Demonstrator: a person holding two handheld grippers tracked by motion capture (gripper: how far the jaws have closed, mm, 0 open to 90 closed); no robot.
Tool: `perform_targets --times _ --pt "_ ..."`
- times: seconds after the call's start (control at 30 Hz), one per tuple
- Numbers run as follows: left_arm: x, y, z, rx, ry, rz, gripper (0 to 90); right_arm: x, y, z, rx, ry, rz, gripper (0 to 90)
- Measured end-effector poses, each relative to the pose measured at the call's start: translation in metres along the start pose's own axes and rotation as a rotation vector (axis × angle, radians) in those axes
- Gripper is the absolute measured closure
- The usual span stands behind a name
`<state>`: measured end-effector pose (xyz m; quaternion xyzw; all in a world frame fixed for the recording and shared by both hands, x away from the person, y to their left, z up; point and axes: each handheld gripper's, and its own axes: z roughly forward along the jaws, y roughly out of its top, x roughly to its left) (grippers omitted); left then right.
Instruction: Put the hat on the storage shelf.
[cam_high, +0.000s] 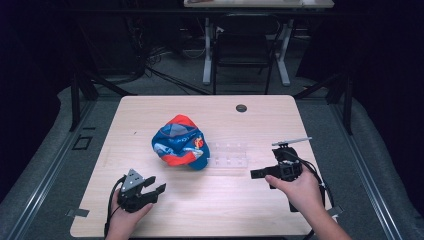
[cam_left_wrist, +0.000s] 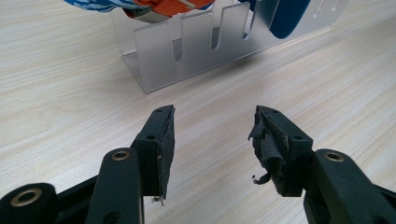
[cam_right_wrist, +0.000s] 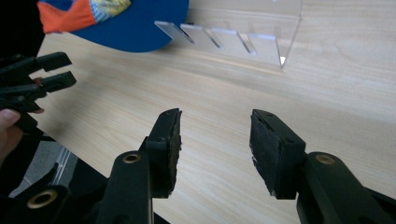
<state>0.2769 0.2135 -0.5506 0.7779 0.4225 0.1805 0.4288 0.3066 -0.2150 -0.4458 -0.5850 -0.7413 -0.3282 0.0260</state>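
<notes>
A blue, red and white cap (cam_high: 180, 142) lies near the middle of the wooden table (cam_high: 210, 205), leaning against a clear acrylic slotted rack (cam_high: 227, 155) on its right. My left gripper (cam_high: 156, 184) rests near the front left, open and empty, pointing toward the cap. My right gripper (cam_high: 256, 174) sits front right of the rack, aimed left. In the left gripper view the open gripper (cam_left_wrist: 212, 135) faces the rack (cam_left_wrist: 187, 46) and cap (cam_left_wrist: 154, 7). In the right gripper view the open gripper (cam_right_wrist: 215, 135) is empty, with the cap (cam_right_wrist: 126, 21), the rack (cam_right_wrist: 243, 39) and the left gripper (cam_right_wrist: 37, 79) beyond.
A round cable hole (cam_high: 241, 108) sits near the table's far edge. Behind the table stand a dark chair (cam_high: 245, 45) and a white-legged desk (cam_high: 207, 50). Bare tabletop lies between the two grippers at the front.
</notes>
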Motion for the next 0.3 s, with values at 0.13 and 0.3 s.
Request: perform_targets --times 0.13,0.3 --pt "-0.002 0.001 0.001 -0.012 -0.012 -0.003 49.0 -0.006 -0.012 0.004 -0.024 0.001 -0.006 52.1" --pt "-0.006 0.005 0.004 -0.017 -0.046 -0.009 48.9 -0.013 -0.031 0.008 -0.059 -0.019 -0.008 50.9"
